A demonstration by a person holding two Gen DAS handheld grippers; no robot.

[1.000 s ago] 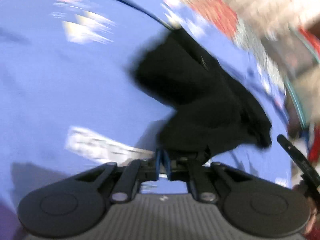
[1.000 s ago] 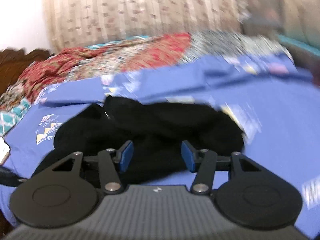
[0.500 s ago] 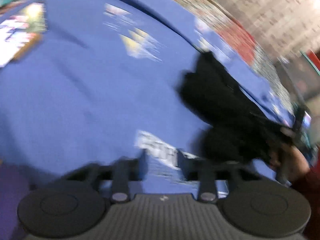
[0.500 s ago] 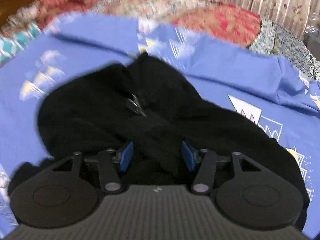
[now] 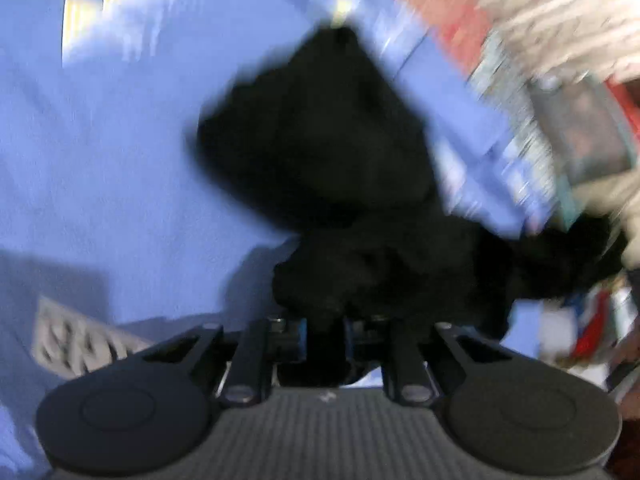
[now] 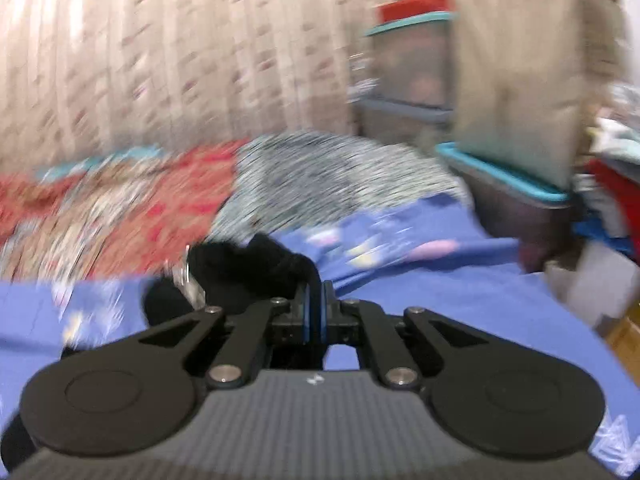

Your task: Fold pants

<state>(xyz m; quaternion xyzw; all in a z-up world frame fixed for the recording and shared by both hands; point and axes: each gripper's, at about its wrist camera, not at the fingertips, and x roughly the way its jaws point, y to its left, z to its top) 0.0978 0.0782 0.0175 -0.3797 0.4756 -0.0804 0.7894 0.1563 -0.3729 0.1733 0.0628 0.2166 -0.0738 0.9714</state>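
Gripping black pants in both tongs, left, right, just closed, lidded bins blurred behind

Black pants: soft matt cloth. Blue bedsheet: smooth matt printed fabric. Gripper housings (both views): matt black plastic, ribbed grey back, bright metal pivot pins. Curtain: patterned woven cloth. Storage boxes: translucent plastic, teal lids.

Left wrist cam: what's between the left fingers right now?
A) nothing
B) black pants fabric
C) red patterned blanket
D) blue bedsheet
B: the left gripper is closed on a bunch of the black pants, which trail off over the blue bedsheet.
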